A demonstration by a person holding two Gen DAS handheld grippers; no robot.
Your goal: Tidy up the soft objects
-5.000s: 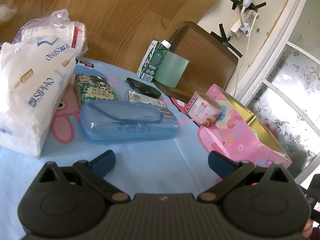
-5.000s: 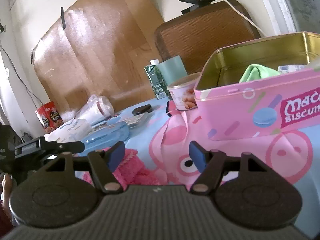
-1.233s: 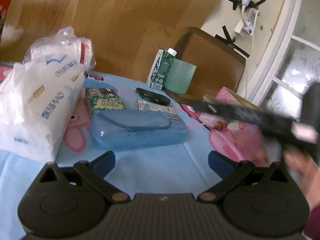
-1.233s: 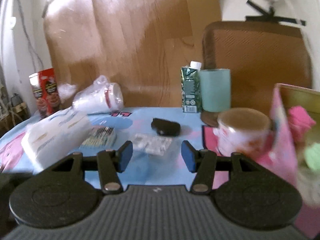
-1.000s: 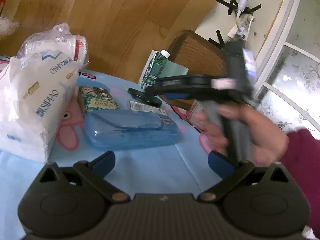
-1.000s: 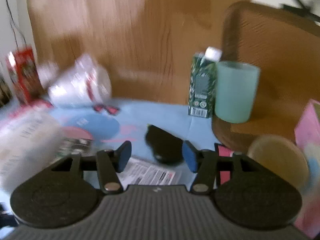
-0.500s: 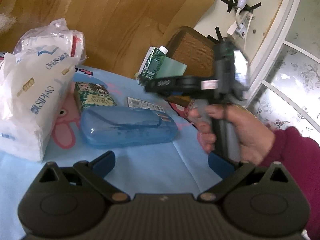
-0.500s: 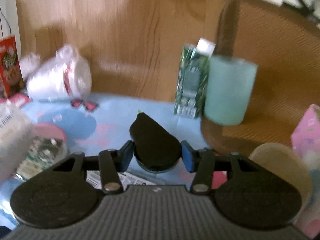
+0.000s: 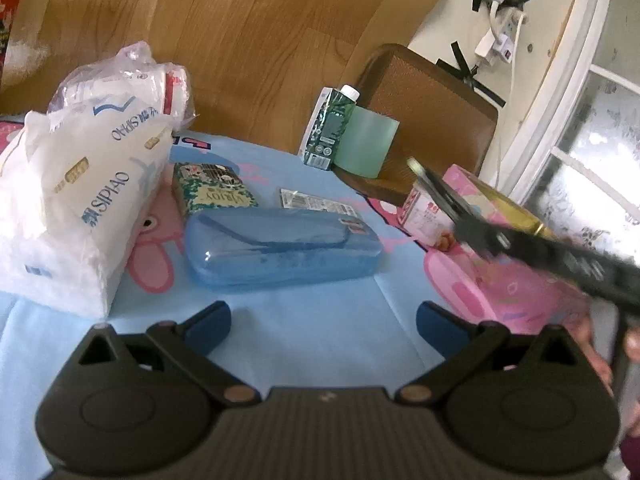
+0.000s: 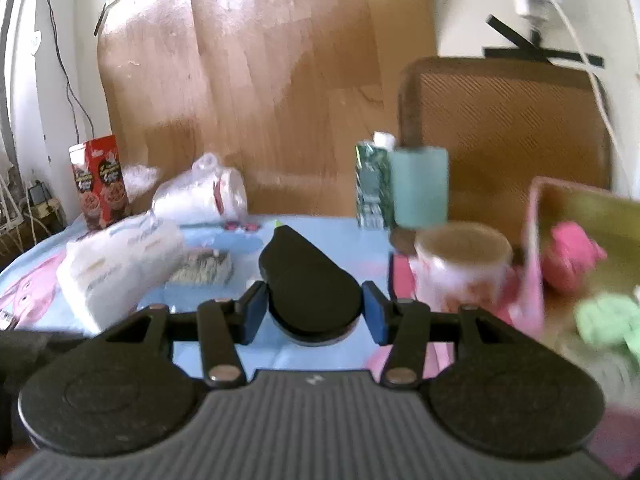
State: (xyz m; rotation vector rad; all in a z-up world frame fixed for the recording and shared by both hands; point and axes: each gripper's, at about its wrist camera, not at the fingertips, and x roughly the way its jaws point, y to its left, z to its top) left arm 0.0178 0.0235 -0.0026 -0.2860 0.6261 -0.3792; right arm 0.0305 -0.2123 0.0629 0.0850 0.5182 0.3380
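My right gripper [image 10: 314,312] is shut on a flat black pouch [image 10: 308,280], held clear of the blue tablecloth. Just to its right stands the open pink biscuit tin [image 10: 534,216], with a pink fluffy piece [image 10: 572,256] and a green one [image 10: 608,320] inside. In the left wrist view the same pouch [image 9: 430,182] shows blurred and edge-on, in front of the tin [image 9: 496,280]. My left gripper [image 9: 324,322] hangs open and empty low over the cloth, short of a blue plastic case [image 9: 280,248].
A white tissue pack [image 9: 80,200] lies at the left, with a bagged roll behind it. A green patterned box [image 9: 212,196], a barcoded packet, a green carton [image 9: 330,128], a mint cup [image 9: 364,144] and a small tub [image 9: 424,216] crowd the table. A brown chair back [image 9: 432,112] stands behind.
The right gripper closed on the black pouch where it lay, lifted it and swung right towards the pink tin. The left gripper stayed where it was, still open.
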